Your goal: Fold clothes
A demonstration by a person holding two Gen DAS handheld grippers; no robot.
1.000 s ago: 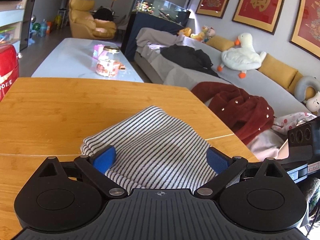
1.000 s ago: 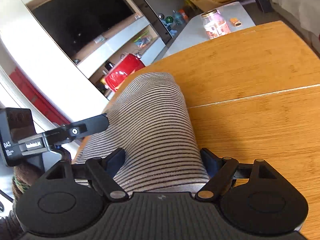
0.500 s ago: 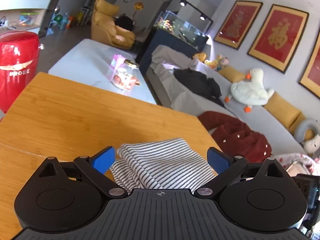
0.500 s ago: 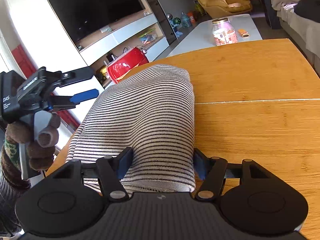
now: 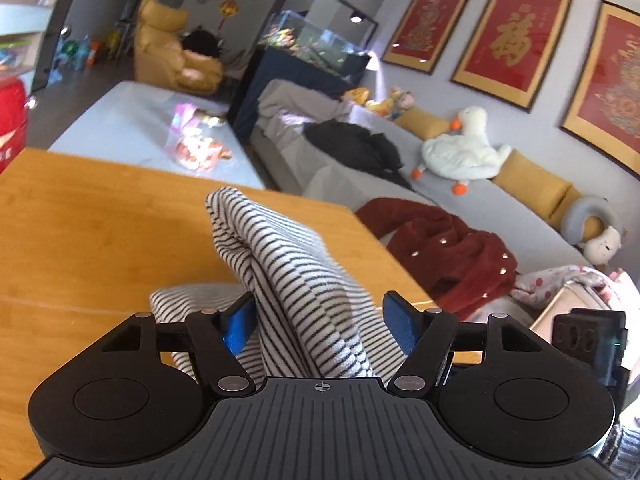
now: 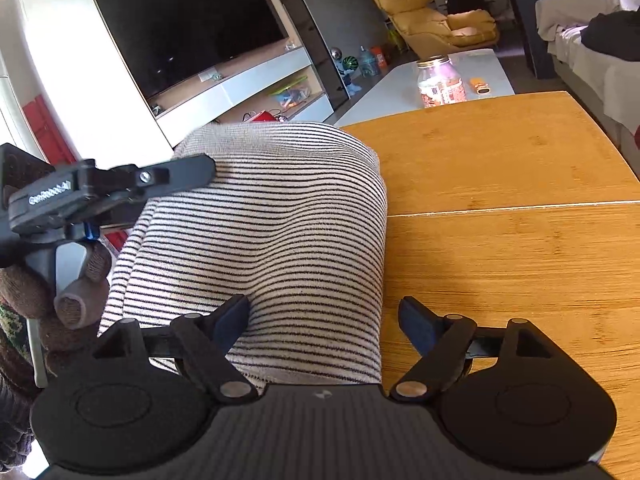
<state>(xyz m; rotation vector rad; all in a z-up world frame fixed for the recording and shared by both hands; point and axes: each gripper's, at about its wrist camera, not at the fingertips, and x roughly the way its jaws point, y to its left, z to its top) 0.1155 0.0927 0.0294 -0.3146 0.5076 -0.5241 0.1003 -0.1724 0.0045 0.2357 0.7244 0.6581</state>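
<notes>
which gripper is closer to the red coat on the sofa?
Left. The left gripper is at the table edge beside the red coat; the right gripper faces the TV wall, coat out of view.

Pretty clearly someone's living room. Ahead of the left gripper there's a long grey sofa (image 5: 360,168) with a plush duck (image 5: 464,148), red framed wall art (image 5: 514,40) above it, and a fish tank (image 5: 316,42). Beyond the right gripper sit a big TV (image 6: 188,28) and a yellow armchair (image 6: 436,24).
</notes>
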